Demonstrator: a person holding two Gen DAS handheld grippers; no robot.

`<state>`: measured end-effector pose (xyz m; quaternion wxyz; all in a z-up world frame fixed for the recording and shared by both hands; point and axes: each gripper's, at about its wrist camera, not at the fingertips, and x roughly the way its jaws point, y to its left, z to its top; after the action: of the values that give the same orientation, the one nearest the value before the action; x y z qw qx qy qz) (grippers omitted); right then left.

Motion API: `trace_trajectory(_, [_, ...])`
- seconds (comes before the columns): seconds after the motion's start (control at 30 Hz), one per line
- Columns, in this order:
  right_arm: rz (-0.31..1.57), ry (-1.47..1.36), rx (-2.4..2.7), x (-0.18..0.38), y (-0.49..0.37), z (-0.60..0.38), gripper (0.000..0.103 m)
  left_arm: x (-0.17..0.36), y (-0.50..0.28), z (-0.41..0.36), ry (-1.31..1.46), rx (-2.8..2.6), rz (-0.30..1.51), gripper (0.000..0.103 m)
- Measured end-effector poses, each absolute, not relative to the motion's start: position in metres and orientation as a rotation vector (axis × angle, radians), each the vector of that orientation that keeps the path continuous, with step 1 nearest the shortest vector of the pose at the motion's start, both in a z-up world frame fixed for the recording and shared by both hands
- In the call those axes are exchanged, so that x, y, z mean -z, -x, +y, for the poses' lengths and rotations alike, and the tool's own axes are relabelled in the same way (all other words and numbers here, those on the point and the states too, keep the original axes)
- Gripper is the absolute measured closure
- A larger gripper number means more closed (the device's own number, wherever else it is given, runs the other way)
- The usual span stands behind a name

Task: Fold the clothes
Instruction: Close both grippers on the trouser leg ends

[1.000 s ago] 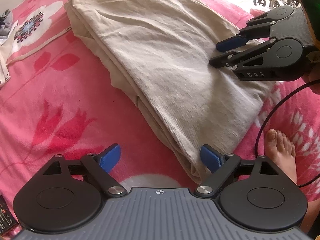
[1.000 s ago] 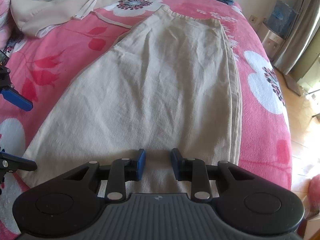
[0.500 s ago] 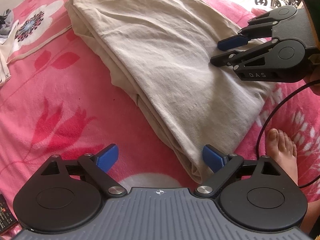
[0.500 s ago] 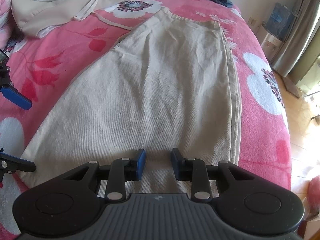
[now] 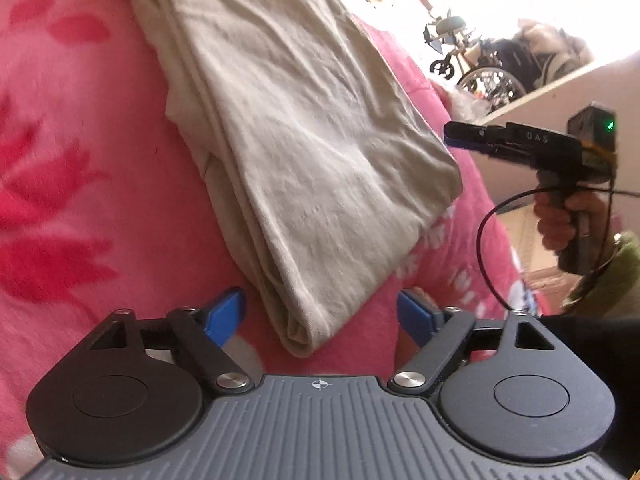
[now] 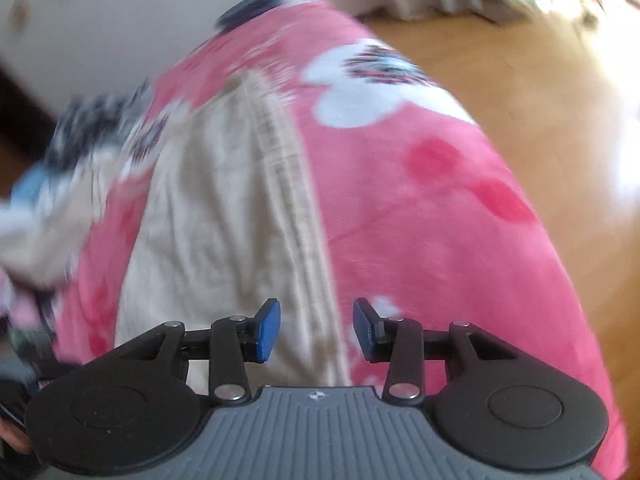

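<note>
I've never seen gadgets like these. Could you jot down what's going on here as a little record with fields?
Surface: pink flowered blanket
Garment: beige folded garment, lying flat on the blanket
Left hand-held gripper: jaws closing, the garment's near corner between them, pads not touching it
Right hand-held gripper: jaws opening over the garment's layered edge, nothing gripped
Holder: a hand grips the right handle

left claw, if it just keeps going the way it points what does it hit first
Most likely the near folded corner of the beige cotton garment, which lies between the open, closing left claw fingers; depth is unclear.
</note>
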<state>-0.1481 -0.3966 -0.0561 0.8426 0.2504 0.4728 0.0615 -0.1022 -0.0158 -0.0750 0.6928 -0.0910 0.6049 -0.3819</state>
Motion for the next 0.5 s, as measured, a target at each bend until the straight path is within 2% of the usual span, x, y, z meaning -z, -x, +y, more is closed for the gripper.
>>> trace_trajectory(0.23, [1.041, -0.677, -0.146, 0.087, 0.141, -0.409, 0.06, 0.091, 0.107, -0.017, 0.251, 0.877, 1.383, 0.045])
trace_trajectory(0.5, [1.109, -0.872, -0.229, 0.103, 0.162, -0.421, 0.061, 0.096, 0.113, -0.014, 0.243, 0.908, 1.362, 0.052])
